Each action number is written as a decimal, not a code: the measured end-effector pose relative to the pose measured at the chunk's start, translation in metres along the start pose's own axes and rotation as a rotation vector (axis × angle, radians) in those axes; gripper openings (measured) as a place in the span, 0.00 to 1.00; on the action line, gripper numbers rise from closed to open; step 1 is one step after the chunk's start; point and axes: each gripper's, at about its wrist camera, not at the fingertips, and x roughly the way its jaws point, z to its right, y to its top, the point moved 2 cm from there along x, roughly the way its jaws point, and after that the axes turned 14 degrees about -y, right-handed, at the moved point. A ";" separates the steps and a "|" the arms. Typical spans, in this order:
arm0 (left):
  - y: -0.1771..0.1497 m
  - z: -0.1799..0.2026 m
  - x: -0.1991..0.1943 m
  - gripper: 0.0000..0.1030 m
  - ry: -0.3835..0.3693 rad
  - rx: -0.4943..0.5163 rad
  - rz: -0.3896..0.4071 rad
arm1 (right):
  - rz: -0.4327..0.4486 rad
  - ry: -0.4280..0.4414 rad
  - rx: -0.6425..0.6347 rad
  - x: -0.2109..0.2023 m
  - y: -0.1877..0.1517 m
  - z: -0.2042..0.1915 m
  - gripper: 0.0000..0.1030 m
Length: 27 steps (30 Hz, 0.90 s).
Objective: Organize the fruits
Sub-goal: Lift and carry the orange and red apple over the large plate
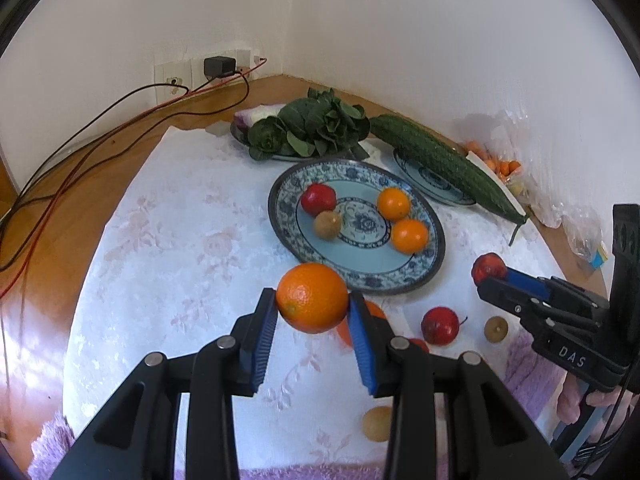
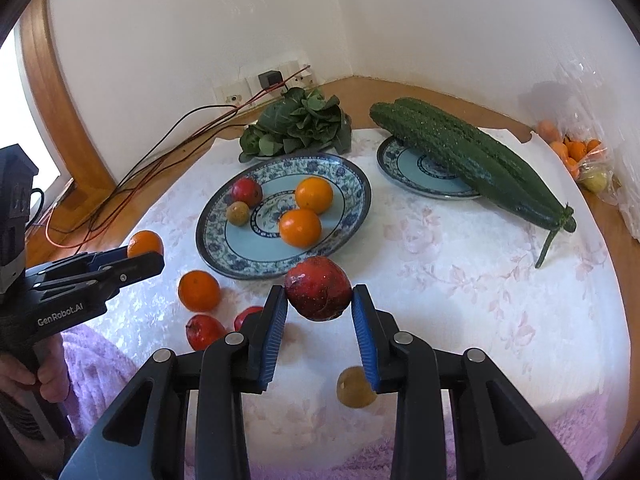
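Left wrist view: the left gripper (image 1: 313,304) tilts downward, its blue-padded fingers clamped on a round orange (image 1: 312,297) lifted off the white floral tablecloth (image 1: 180,240), short of the near rim of the blue-patterned porcelain plate (image 1: 400,276) (already carrying 4 fruits). The right gripper (image 2: 319,300), likewise angled down, pinches a red apple-like fruit (image 2: 318,288) above the cloth by that same near rim. A hand (image 2: 18,376) grips the left handle.

A home, by the signs: a wooden counter (image 2: 440,100) set in a white-walled corner, spread with a pale floral cloth (image 2: 460,280), blue-and-white patterned porcelain plates (image 2: 352,196) holding produce, white wall sockets (image 1: 176,78) trailing cables.
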 end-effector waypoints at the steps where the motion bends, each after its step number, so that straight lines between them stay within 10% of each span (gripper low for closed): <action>1: 0.002 0.000 0.000 0.36 0.001 0.002 0.001 | 0.001 0.000 0.000 0.000 0.001 0.000 0.34; 27: 0.030 0.003 0.052 0.36 -0.002 0.001 -0.048 | -0.012 -0.021 -0.049 0.036 0.039 -0.005 0.34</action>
